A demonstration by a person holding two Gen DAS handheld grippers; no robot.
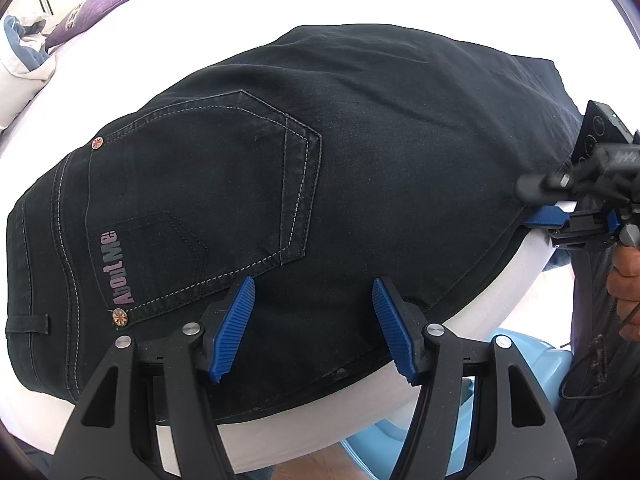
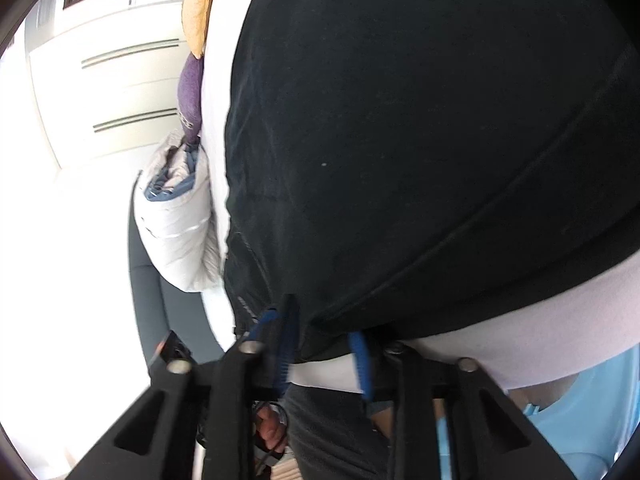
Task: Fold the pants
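Black jeans (image 1: 360, 140) lie flat on a white bed (image 1: 500, 280), back pocket and "About Me" print up, waistband to the left. My left gripper (image 1: 314, 284) hovers open just over the seat of the jeans near the bed's near edge, with nothing between its blue pads (image 1: 236, 328). At the right of that view, my right gripper (image 1: 548, 216) meets the jeans' edge. In the right wrist view the jeans (image 2: 400, 140) fill the frame, and the right gripper (image 2: 316, 326) is shut on a bunched fold at their near edge, over the white sheet (image 2: 520, 320).
A purple pillow (image 1: 92, 12) and a folded white and blue quilt (image 1: 24, 48) lie at the far left of the bed. A light blue plastic object (image 1: 520, 360) stands below the bed's near edge. A hand (image 1: 624, 280) holds the right gripper. White cupboard doors (image 2: 120, 80) stand beyond.
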